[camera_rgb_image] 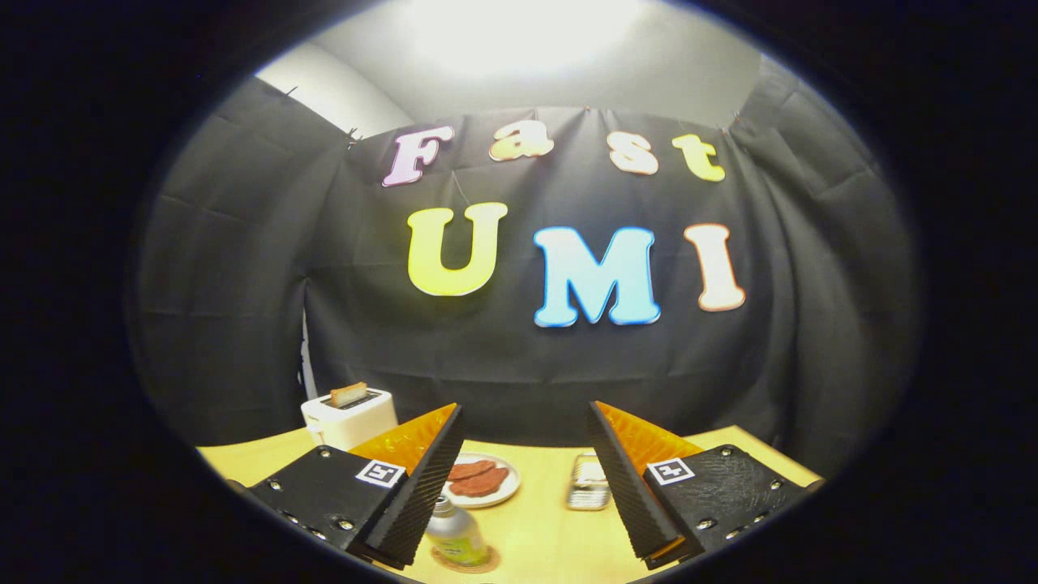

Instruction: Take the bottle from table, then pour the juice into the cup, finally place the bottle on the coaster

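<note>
On the yellow counter [535, 527], just ahead of your left finger: one small clear plastic bottle of pale juice [456, 534], standing upright on a round brown coaster [464, 560]. Your tool [519, 478] hangs wide open, holding nothing. Judged stage: the placing looks done, so your next move would be to back clear without knocking the bottle. Beyond: white plate [504, 496] with reddish slices; clear glass container [589, 482], contents unclear; white toaster [349, 417] with toast.
</note>
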`<state>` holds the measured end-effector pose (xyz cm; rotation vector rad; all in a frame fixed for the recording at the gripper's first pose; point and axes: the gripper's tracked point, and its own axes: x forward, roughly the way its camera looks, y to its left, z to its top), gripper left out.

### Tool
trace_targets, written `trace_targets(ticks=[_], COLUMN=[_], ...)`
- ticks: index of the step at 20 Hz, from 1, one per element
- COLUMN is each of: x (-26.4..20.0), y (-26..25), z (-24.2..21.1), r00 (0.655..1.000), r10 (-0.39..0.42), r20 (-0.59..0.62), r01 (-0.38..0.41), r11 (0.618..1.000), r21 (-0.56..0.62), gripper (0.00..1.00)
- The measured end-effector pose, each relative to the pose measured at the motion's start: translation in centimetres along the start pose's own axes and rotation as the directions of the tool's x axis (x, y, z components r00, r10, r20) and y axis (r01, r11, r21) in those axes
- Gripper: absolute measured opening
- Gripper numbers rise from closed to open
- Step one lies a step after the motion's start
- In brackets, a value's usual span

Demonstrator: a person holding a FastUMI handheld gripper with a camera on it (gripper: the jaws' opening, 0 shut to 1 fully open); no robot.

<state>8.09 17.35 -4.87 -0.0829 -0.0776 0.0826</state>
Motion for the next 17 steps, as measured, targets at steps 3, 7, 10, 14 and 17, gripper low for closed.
trace_targets(ticks=[3,7,10,14,17], x=[-1.9,-2.4,-3.2,-4.8,-5.1], y=[-2.1,-4.4,-5.0,-5.2,-6.4], z=[3.0,4.4,5.5,6.5,5.2], r00=[1.000,0.996,0.996,0.998,0.999], r10=[-0.015,-0.078,-0.086,-0.056,-0.050], r20=[0.002,0.043,0.032,-0.002,-0.010], r01=[0.015,0.079,0.087,0.056,0.050], r11=[1.000,0.997,0.996,0.998,0.998], r21=[-0.003,-0.015,-0.020,0.013,0.036], gripper=[0.93,0.93,0.93,0.93,0.93])
